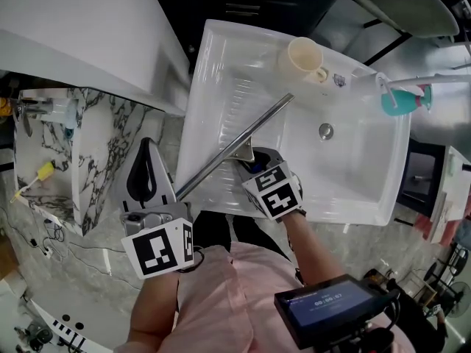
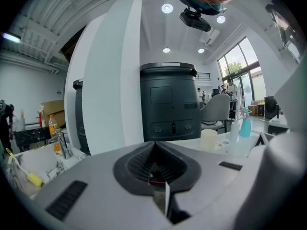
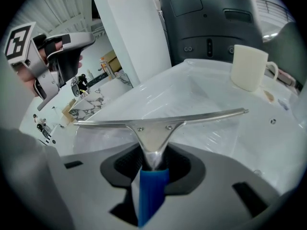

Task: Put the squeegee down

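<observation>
The squeegee (image 1: 235,144) has a long metal blade and a blue handle (image 3: 149,190). My right gripper (image 1: 252,159) is shut on that handle at the sink's near side. The blade (image 3: 158,122) runs level across the white sink (image 1: 368,175), from its left rim toward the cup. Whether the blade touches the basin I cannot tell. My left gripper (image 1: 147,147) hovers left of the sink, beside the blade's near end, with its jaws shut on nothing. In the left gripper view the left gripper (image 2: 154,147) points over the counter.
A cream cup (image 1: 302,57) stands on the sink's far rim, and a teal spray bottle (image 1: 401,100) on its right corner. The drain (image 1: 326,131) sits mid-basin. A marble shelf (image 1: 96,145) with a yellow brush (image 1: 40,175) lies left. A dark bin (image 2: 168,102) stands beyond.
</observation>
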Demonstrator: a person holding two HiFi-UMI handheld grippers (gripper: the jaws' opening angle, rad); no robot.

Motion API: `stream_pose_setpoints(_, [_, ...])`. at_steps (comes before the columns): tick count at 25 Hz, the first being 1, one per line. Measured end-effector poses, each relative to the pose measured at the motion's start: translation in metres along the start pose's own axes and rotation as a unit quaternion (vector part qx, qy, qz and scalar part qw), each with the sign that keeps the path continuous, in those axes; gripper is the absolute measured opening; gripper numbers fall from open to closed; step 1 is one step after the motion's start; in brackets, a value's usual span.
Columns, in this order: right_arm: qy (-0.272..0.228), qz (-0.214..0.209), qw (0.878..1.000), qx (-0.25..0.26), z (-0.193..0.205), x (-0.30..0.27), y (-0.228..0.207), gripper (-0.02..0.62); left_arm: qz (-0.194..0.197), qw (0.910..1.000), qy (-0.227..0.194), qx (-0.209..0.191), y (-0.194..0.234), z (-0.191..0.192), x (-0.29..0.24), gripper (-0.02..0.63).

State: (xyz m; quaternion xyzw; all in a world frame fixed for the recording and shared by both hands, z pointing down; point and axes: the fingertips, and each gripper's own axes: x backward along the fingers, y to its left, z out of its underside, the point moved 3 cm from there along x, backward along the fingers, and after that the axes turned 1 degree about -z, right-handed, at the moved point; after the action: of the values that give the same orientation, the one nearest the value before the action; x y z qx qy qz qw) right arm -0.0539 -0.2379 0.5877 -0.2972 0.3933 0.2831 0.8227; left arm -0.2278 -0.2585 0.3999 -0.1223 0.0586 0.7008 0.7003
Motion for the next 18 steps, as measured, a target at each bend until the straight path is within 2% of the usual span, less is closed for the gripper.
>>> stream_pose_setpoints(5, [0.009,-0.005,1.0,0.0,0.001,-0.001,0.0,0.143,0.0,1.0,-0.002,0.001,0.0,-0.001,0.0,0.009])
stream_pose_setpoints(11, [0.021,-0.018,1.0,0.007,0.002,0.0,0.006,0.212,0.002,1.0,-0.006,0.001,-0.002,-0.005,0.0,0.009])
stream_pose_setpoints(18, [0.003,0.0,1.0,0.015,-0.003,0.017,0.003,0.218,0.008,0.9997,-0.023,-0.002,-0.008,-0.017,0.009,0.009])
